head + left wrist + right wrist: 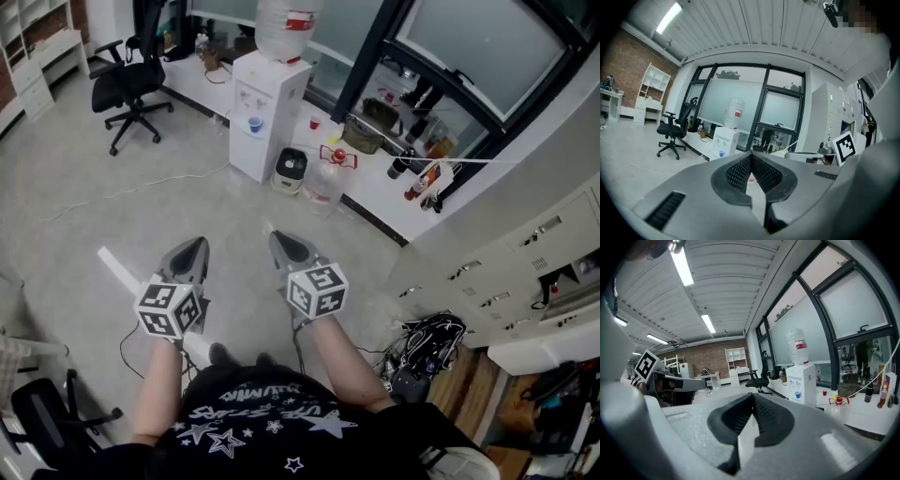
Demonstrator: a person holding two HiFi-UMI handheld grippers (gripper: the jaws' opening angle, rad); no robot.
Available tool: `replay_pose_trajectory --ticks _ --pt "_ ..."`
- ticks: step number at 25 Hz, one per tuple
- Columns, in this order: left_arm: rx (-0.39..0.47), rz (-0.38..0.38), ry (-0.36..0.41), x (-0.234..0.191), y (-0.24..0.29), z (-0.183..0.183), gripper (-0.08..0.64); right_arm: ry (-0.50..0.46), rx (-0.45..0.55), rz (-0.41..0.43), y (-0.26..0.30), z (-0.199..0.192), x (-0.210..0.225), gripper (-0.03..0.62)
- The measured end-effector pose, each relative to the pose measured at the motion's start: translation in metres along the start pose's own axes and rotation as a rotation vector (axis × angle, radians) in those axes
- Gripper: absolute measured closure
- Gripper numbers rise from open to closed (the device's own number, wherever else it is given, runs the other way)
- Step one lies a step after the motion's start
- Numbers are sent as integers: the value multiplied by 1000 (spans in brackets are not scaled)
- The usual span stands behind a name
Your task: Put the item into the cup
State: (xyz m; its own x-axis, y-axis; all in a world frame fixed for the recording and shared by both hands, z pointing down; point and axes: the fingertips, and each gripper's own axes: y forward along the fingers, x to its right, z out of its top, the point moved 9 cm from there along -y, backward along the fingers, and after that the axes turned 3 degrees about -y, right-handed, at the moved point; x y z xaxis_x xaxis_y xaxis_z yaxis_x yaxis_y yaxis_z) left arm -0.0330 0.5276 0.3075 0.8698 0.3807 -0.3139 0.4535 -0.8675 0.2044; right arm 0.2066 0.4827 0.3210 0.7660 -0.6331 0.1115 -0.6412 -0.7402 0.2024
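Both tongs are shut tight with nothing in them: the left tongs [190,251] and the right tongs [289,247] are held side by side over the gray floor [75,216], with their tips pointing toward the water cooler [267,112]. A little blue cup [255,124] sits in the front of the water cooler, and a little red cup [314,123] stands on the low white tabletop [370,192] by the window [487,47], both well apart from the tongs. I cannot tell which cup or which item the job means.

No print reads clearly (the shirt [258,403] lettering is too blurred).
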Motion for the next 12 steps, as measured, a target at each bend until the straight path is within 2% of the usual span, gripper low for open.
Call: replay_pose_trajectory --ticks 5,12 --pt "3 -12 -6 -23 -1 6 554 30 11 -47 16 1 -5 591" --pt "0 -22 -4 -67 -1 19 555 33 13 -65 55 6 -27 591"
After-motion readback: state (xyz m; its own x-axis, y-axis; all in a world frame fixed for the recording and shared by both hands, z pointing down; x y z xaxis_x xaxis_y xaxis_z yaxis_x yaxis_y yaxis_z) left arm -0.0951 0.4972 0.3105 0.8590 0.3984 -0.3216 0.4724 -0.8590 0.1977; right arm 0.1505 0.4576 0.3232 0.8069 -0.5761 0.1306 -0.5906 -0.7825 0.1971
